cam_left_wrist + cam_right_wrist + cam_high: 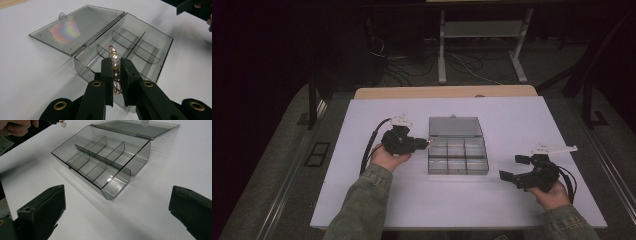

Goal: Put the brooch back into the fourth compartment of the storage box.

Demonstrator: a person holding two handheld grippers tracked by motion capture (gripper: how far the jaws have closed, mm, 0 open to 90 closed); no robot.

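Left gripper view: left tongs (pixel 116 71) pinch a pearl bracelet (pixel 114 65) over the open box (pixel 150 45) for dropping in; right tongs (pixel 117 207) wait, gaping, empty.

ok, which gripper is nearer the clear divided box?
Left. The left gripper, shut on a pearl piece, is at the clear divided box left edge; the right gripper sits open, off to its right.

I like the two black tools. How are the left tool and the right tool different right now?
The left tool is shut on a pearl bracelet; the right tool is wide open with nothing in it. The left tool sits at the clear compartment box; the right tool sits apart from it. Both are black, each held in a hand.
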